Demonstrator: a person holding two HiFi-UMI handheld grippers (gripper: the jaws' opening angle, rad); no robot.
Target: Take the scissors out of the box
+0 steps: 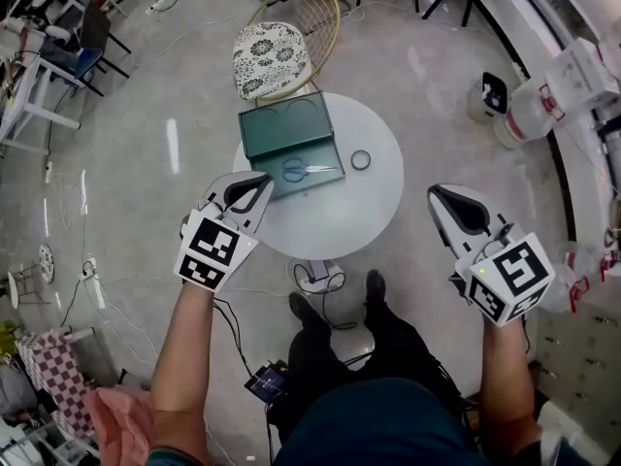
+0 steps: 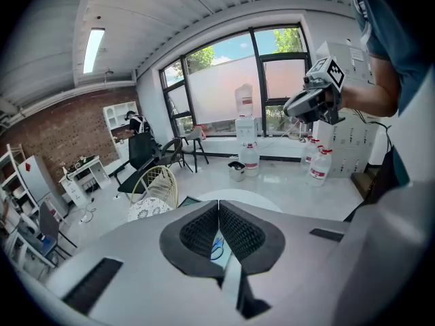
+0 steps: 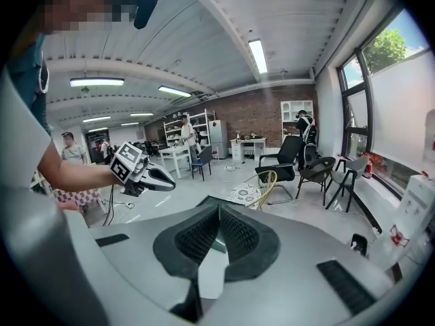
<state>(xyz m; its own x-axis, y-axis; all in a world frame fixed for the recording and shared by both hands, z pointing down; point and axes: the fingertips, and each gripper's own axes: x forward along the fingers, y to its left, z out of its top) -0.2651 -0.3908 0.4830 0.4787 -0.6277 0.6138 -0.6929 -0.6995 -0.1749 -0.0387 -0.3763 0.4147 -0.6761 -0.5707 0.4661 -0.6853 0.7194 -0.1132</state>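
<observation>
A dark green box (image 1: 287, 127) stands open on the round white table (image 1: 359, 207), its lid raised toward the far side. Blue-handled scissors (image 1: 309, 171) lie in its tray. My left gripper (image 1: 263, 183) hovers shut and empty at the table's near-left edge, its tip just short of the box. In the left gripper view the jaws (image 2: 219, 204) meet, and a bit of the blue scissors (image 2: 217, 248) shows beneath them. My right gripper (image 1: 436, 193) hangs off the table's right side, apart from everything. Its pads (image 3: 219, 208) touch with nothing between them, and the box (image 3: 207, 198) lies beyond.
A black ring (image 1: 361, 160) lies on the table right of the box. A wire chair with a patterned cushion (image 1: 271, 58) stands behind the table. Cables and a small device (image 1: 318, 275) lie on the floor by the person's feet. Water jugs (image 2: 248, 156) stand by the window.
</observation>
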